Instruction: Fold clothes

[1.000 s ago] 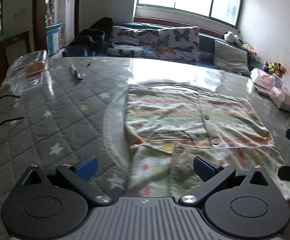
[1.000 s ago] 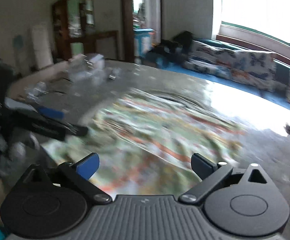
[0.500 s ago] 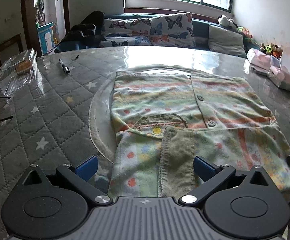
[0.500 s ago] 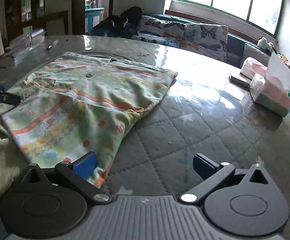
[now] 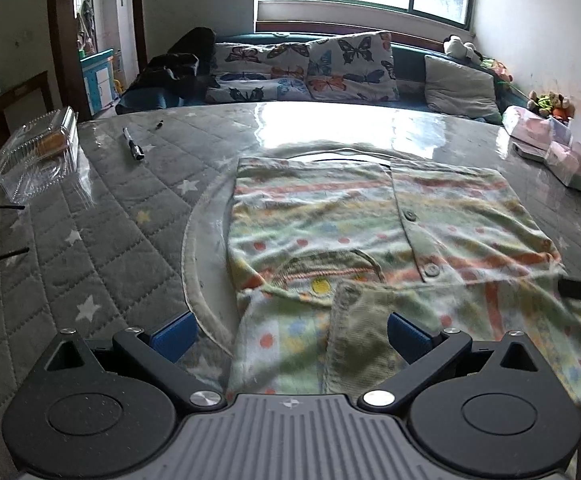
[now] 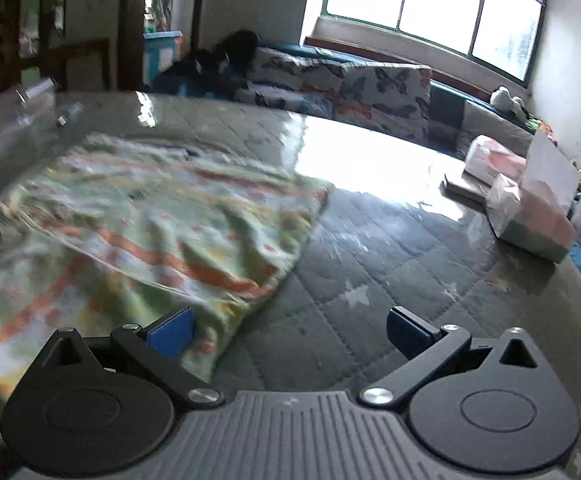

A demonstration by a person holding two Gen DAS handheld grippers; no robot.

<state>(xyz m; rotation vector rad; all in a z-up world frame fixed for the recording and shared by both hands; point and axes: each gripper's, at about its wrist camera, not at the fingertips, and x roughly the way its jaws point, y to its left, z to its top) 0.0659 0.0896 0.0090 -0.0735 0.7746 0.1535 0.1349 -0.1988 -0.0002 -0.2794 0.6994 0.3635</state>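
Striped, dotted shirt (image 5: 370,232) lies flat mid-table on grey quilted cover (image 5: 90,240) (buttons up). Left gripper (image 5: 290,334) hovers w/ fingers spread over its near hem; right gripper (image 6: 288,330) spread too, at shirt's right edge, nothing pinched.

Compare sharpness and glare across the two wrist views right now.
Left wrist: mostly sharp, buttons on the patterned garment readable; window glare washes the far table cover; fisheye bends the edges. Right wrist: motion blur smears the garment and left side; a blown-out glare patch sits mid-table; tissue packs sharper.
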